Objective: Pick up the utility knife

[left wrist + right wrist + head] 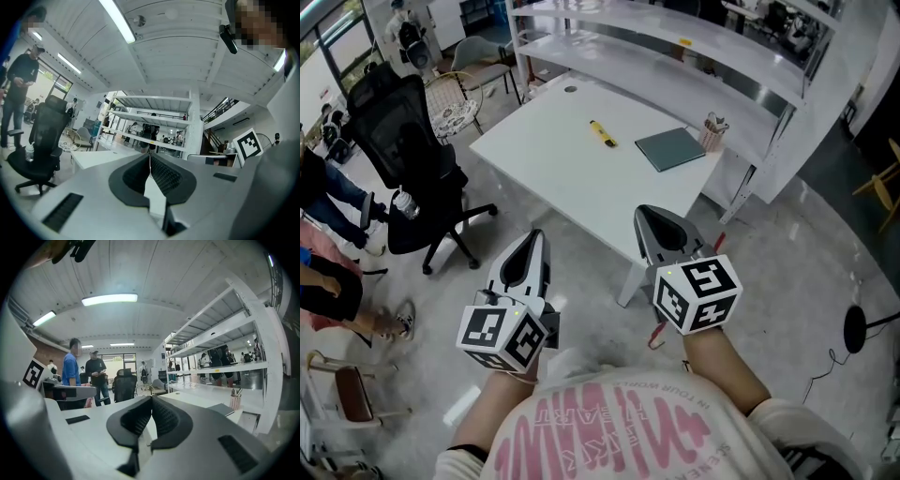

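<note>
A yellow utility knife (602,133) lies on the white table (572,173), toward its far middle. Both grippers hang in the air short of the table's near corner, pointing level toward it. My left gripper (535,236) is shut, its dark pads (159,174) meeting with nothing between them. My right gripper (644,214) is shut too and holds nothing, its pads (161,417) pressed together. The knife does not show in either gripper view.
A grey-green notebook (670,148) and a pen cup (712,133) sit at the table's right end. White shelving (694,47) runs behind it. A black office chair (408,155) stands at the left, with people's legs (337,281) at the left edge. A cable (830,361) trails on the floor at right.
</note>
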`<action>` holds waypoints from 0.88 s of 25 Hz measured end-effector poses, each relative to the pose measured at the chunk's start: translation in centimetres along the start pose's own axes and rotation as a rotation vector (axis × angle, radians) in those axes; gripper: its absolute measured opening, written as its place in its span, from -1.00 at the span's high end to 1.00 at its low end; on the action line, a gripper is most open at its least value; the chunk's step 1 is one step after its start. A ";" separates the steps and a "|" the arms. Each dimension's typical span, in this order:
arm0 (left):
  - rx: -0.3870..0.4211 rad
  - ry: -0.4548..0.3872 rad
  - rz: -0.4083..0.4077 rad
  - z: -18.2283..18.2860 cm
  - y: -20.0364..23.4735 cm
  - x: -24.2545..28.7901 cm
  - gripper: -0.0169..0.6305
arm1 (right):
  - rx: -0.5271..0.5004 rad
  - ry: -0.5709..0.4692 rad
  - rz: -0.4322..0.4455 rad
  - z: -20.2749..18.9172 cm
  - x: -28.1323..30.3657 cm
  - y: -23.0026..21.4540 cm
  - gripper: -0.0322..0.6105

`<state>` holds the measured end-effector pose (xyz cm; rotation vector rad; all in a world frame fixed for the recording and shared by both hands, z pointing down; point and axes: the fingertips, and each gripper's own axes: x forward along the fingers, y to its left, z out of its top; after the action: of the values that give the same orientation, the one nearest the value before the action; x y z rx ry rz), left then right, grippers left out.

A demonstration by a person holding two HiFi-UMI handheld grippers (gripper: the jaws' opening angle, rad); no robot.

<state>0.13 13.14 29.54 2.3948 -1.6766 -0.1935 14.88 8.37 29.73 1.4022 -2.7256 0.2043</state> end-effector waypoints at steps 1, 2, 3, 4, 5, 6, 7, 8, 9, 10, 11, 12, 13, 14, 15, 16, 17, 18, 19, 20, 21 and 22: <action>-0.007 0.006 0.006 -0.2 0.3 0.4 0.87 | 0.004 0.009 0.003 -0.4 0.4 -0.2 0.86; -0.014 0.010 0.009 -0.4 0.6 0.9 0.87 | 0.006 0.018 0.006 -0.6 0.9 -0.4 0.86; -0.020 0.014 0.010 -0.5 0.8 1.5 0.87 | 0.005 0.027 0.009 -0.8 1.3 -0.7 0.86; -0.026 0.019 0.007 -0.6 0.9 2.1 0.87 | 0.005 0.033 0.010 -1.0 1.7 -0.9 0.86; -0.030 0.022 0.000 -0.7 1.0 2.8 0.87 | 0.006 0.037 0.009 -1.0 2.2 -1.3 0.86; -0.031 0.025 -0.010 -0.7 1.0 3.4 0.87 | 0.007 0.037 0.005 -1.0 2.6 -1.6 0.86; -0.028 0.026 -0.021 -0.7 1.1 4.1 0.87 | 0.009 0.035 0.000 -0.9 3.1 -1.9 0.86; -0.024 0.027 -0.032 -0.7 1.2 4.7 0.87 | 0.009 0.033 -0.006 -0.8 3.5 -2.3 0.86; -0.021 0.029 -0.041 -0.7 1.5 5.4 0.87 | 0.008 0.031 -0.012 -0.7 4.1 -2.6 0.86; -0.020 0.031 -0.049 -0.6 1.8 6.0 0.87 | 0.007 0.032 -0.019 -0.6 4.6 -2.9 0.86; -0.021 0.034 -0.054 -0.6 2.2 6.7 0.87 | 0.008 0.033 -0.026 -0.6 5.3 -3.2 0.86; -0.023 0.035 -0.059 -0.5 2.8 7.5 0.87 | 0.010 0.034 -0.032 -0.6 6.0 -3.6 0.86; -0.025 0.035 -0.064 -0.3 3.4 8.3 0.87 | 0.012 0.034 -0.038 -0.5 6.7 -3.8 0.86; -0.026 0.034 -0.069 -0.1 4.0 9.1 0.87 | 0.012 0.033 -0.043 -0.4 7.6 -4.1 0.86; -0.025 0.033 -0.075 0.2 4.6 9.9 0.87 | 0.011 0.031 -0.048 -0.2 8.4 -4.3 0.86; -0.024 0.033 -0.083 0.5 5.2 10.8 0.87 | 0.011 0.030 -0.054 0.1 9.4 -4.5 0.86; -0.022 0.035 -0.091 0.8 5.9 11.6 0.87 | 0.013 0.028 -0.060 0.3 10.4 -4.7 0.86; -0.021 0.039 -0.099 1.1 6.7 12.5 0.87 | 0.017 0.026 -0.067 0.6 11.5 -4.8 0.86; -0.021 0.043 -0.108 1.5 7.5 13.4 0.87 | 0.021 0.024 -0.074 1.0 12.7 -5.0 0.86; -0.021 0.046 -0.116 1.9 8.4 14.3 0.87 | 0.025 0.022 -0.082 1.3 13.8 -5.2 0.86; -0.021 0.047 -0.124 2.4 9.2 15.3 0.87 | 0.027 0.020 -0.089 1.7 14.9 -5.3 0.86; -0.021 0.048 -0.131 2.9 10.0 16.2 0.87 | 0.029 0.019 -0.095 2.1 16.0 -5.5 0.86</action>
<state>-4.06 -5.67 29.39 2.4747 -1.4915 -0.1721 10.06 -7.97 30.06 1.5250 -2.6434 0.2517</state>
